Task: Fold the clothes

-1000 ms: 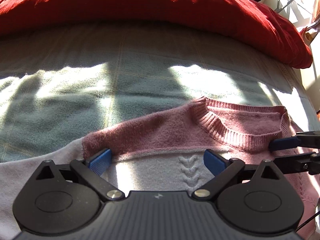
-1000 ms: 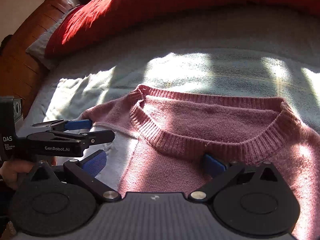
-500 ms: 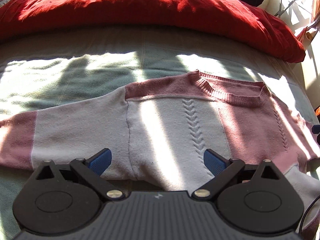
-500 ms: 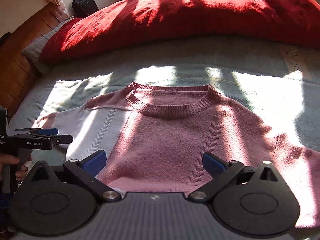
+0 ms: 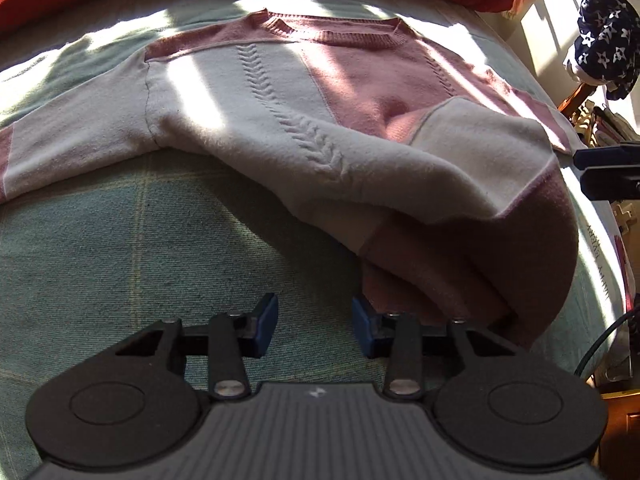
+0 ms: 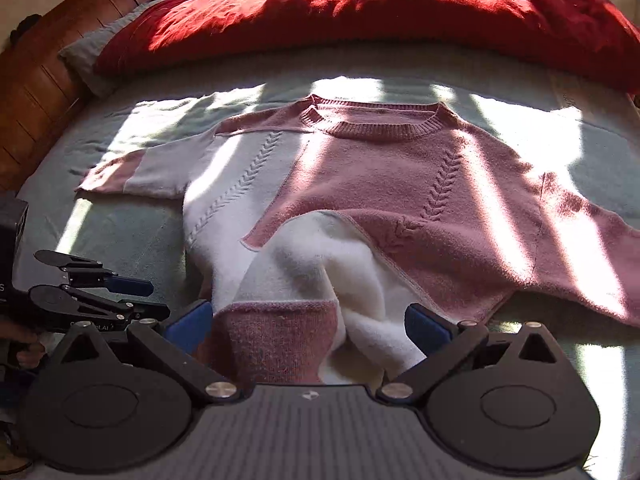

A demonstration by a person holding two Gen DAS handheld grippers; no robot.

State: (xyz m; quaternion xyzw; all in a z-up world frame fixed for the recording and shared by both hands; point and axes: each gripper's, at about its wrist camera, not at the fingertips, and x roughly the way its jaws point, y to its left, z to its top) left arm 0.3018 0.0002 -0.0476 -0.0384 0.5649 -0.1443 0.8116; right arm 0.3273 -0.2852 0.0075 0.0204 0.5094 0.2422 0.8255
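Right wrist view: your right gripper [image 6: 308, 326] spreads around the sweater [image 6: 400, 200] hem; your left gripper [image 5: 314, 320] gapes partway.

a bedroom in a home. a bed [image 6: 120, 236] covered in a pale green checked blanket fills both views, with a long red pillow [image 6: 360, 12] across its far end and a grey pillow [image 6: 86, 54] tucked under it at the far left. a wooden headboard [image 6: 36, 96] runs along the left side, and window sunlight falls in bars over the bedding.
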